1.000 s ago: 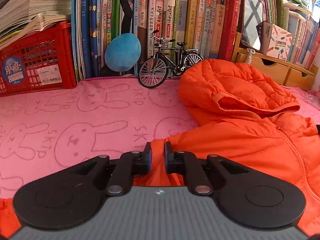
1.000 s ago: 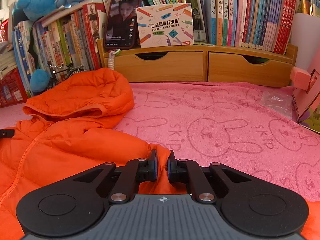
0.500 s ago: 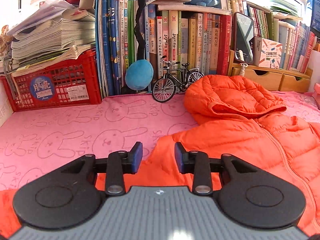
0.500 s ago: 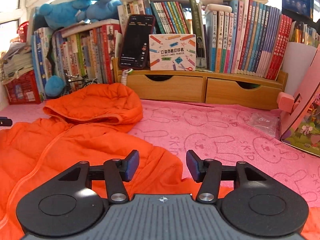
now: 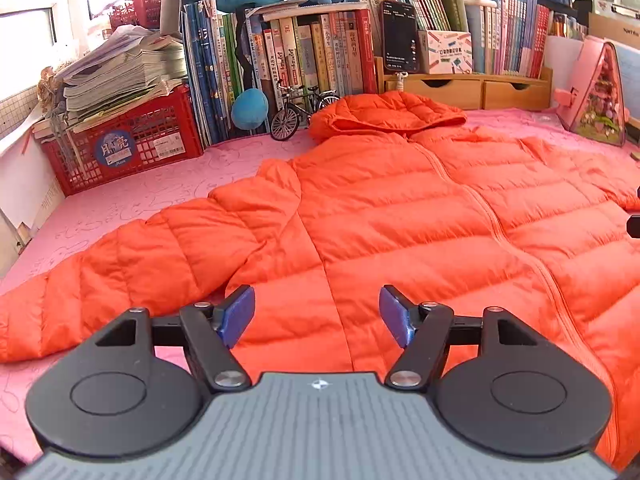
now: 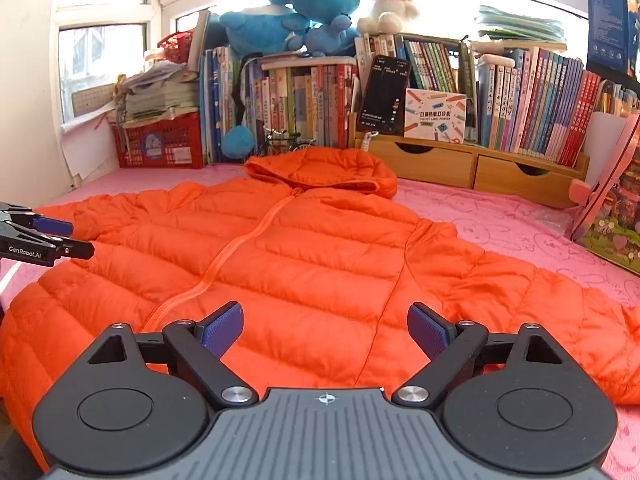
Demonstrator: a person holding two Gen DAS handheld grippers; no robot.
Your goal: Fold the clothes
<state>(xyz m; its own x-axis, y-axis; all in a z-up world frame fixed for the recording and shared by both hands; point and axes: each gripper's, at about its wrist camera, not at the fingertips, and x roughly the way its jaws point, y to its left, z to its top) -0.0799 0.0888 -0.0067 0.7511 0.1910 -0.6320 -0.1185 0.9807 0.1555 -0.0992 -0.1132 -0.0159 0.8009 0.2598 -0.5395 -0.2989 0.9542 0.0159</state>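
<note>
left hand-held gripper [image 5: 317, 312]: jaws just opened, empty | right hand-held gripper [image 6: 325, 330]: same

A quilted orange jacket [image 5: 400, 216] of smooth, faintly glossy cloth lies on a matt pink fleece cover [image 5: 132, 196] with a napped, rabbit-printed surface. Behind it stand a red plastic crate [image 5: 128, 140] under paper stacks, pale wood drawers [image 6: 476, 166] and fuzzy plush toys [image 6: 304, 8]. The grippers' fingers [image 5: 236, 314] are matt black plastic with ribbed blue pads and bright metal pins.
</note>
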